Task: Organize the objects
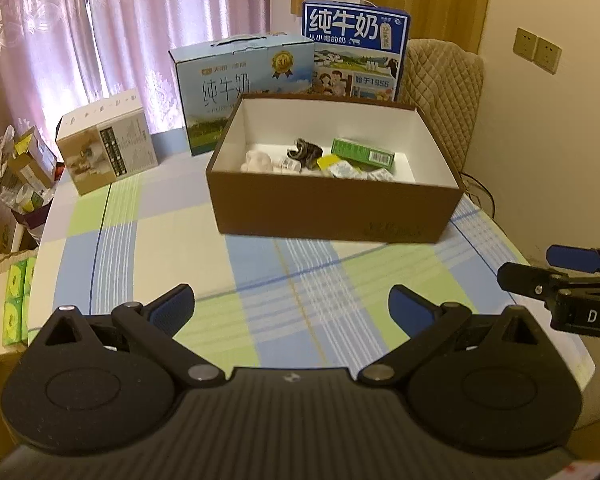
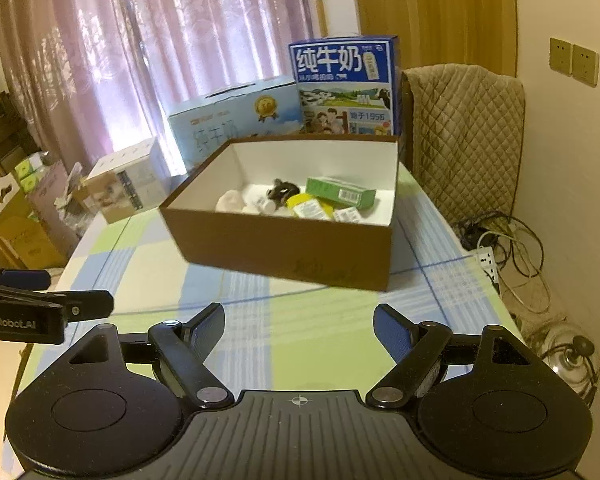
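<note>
Both the left gripper (image 1: 291, 306) and right gripper (image 2: 299, 326) gape wide, holding nothing — behind the brown box (image 1: 332, 216), a milk carton (image 1: 356, 52) reads "纯牛奶", "1956".

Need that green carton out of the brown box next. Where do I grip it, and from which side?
Likely best from above: the green carton lies flat, long and narrow, atop the clutter in the brown box, whose tall walls block side approaches. Put the fingers across its narrow width, mid-length. Both the right gripper and left gripper are open and empty.
</note>
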{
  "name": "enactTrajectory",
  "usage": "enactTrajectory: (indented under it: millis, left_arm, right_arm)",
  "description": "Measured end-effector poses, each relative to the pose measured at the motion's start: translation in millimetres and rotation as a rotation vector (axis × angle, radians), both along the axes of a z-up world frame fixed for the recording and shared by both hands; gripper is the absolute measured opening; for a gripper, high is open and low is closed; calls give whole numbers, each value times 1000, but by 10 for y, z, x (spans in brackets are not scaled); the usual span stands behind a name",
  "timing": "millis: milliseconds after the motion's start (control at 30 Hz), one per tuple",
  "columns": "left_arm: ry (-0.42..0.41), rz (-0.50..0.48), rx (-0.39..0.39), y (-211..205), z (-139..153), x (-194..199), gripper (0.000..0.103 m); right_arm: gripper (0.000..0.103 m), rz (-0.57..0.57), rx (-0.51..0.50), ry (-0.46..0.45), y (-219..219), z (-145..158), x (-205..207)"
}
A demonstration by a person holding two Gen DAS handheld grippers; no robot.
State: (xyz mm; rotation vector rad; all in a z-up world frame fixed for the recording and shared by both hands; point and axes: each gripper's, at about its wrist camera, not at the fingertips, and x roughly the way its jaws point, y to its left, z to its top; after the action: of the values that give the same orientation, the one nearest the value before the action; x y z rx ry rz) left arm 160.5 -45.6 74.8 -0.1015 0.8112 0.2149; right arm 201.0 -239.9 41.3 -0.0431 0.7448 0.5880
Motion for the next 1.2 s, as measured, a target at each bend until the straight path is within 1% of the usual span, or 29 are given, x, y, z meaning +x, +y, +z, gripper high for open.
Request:
enactTrajectory:
  millis: [267, 533, 867, 1200]
  left_arm:
    - [31, -18, -7, -7, -91, -392, 102]
    - [49, -21, -8, 50, -148, -670, 102]
    - [44, -27, -17, 123, -157, -817, 102]
    - [35, -42, -29, 169, -146, -852, 102]
  right_arm:
    - [79, 11, -6, 8, 103, -40, -434]
    - [79, 16, -11, 28, 193, -121, -710]
    - [79, 8, -23, 23, 275, -122, -892]
    - [79, -10, -31, 20, 311, -131, -934]
